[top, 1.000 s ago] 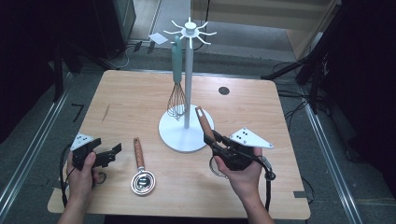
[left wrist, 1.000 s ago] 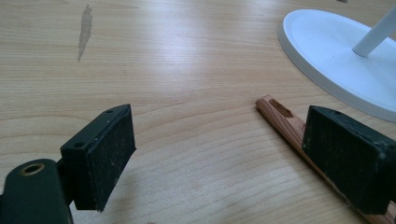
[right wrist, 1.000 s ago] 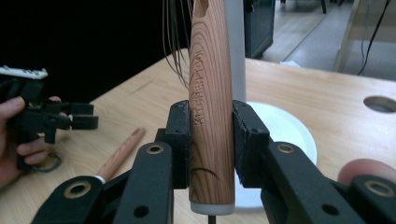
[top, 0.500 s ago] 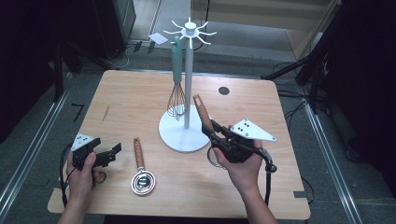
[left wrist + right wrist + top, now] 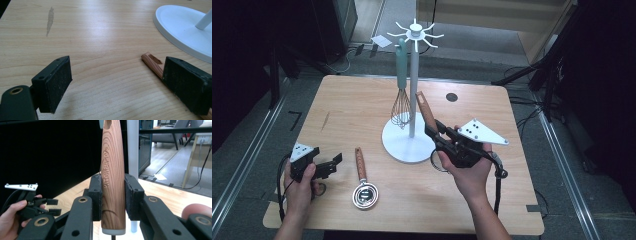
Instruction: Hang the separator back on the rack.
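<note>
My right gripper (image 5: 438,134) is shut on a wooden-handled utensil (image 5: 425,107), held off the table and tilted up toward the white hook stand (image 5: 414,75). In the right gripper view the handle (image 5: 112,175), stamped "KITCHEN TOOL", stands upright, and the right gripper (image 5: 113,195) presses it from both sides. A teal-handled whisk (image 5: 401,75) hangs from the stand. A second wooden-handled utensil (image 5: 361,175) with a round metal head lies on the table. My left gripper (image 5: 331,166) rests open to its left. In the left gripper view the left gripper (image 5: 120,85) has that handle's end (image 5: 152,61) by its right jaw.
The stand's round white base (image 5: 398,145) sits mid-table, also seen as the base (image 5: 185,32) in the left gripper view. A black disc (image 5: 452,97) is set into the wooden table (image 5: 522,200) at the back right. Dark floor and cables surround the table.
My right gripper has risen a little with the wooden-handled utensil and drawn closer to the stand's pole. The left gripper and the utensil on the table have stayed put.
</note>
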### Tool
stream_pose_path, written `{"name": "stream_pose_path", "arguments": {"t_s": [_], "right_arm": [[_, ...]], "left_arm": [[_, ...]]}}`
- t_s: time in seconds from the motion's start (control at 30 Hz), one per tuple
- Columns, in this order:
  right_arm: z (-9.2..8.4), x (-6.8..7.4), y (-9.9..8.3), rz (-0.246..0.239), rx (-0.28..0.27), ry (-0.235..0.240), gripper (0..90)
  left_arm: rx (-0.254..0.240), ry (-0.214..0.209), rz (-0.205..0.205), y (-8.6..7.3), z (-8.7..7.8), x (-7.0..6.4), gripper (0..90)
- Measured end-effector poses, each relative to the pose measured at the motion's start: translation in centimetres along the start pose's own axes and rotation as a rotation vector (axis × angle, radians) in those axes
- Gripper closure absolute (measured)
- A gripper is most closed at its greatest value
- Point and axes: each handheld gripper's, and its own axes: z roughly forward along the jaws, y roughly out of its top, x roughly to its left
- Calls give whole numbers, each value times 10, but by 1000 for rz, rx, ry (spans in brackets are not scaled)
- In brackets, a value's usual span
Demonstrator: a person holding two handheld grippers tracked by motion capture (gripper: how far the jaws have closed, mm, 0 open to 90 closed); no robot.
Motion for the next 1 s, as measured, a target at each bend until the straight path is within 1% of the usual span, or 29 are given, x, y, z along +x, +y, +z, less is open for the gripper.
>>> {"name": "stream_pose_path", "arguments": {"t_s": [0.23, 0.27, 0.3, 0.43, 0.57, 0.63, 0.7, 0.77, 1.0], "right_arm": [[1, 2, 14, -5, -31, 11, 723], [2, 2, 16, -12, -37, 9, 723], [2, 2, 17, -7, -39, 11, 723], [3, 4, 24, -17, -55, 12, 723], [3, 5, 29, -22, -74, 15, 723], [4, 6, 31, -28, -85, 18, 723], [4, 6, 32, -35, -98, 18, 723], [4, 6, 34, -31, -109, 18, 723], [5, 8, 40, -39, -130, 17, 723]], "left_arm": [[-5, 8, 3, 0, 1, -1, 97], [-4, 9, 4, 0, 1, -1, 97], [-6, 10, 4, -1, 1, -1, 97], [-6, 12, 7, -1, 1, -1, 97], [-5, 12, 9, -1, 1, -1, 97], [2, 12, 20, -1, 2, -1, 97], [0, 14, 20, -1, 2, -2, 97], [-1, 19, 20, -1, 2, -2, 97], [-4, 29, 33, -2, 3, -3, 97]]}}
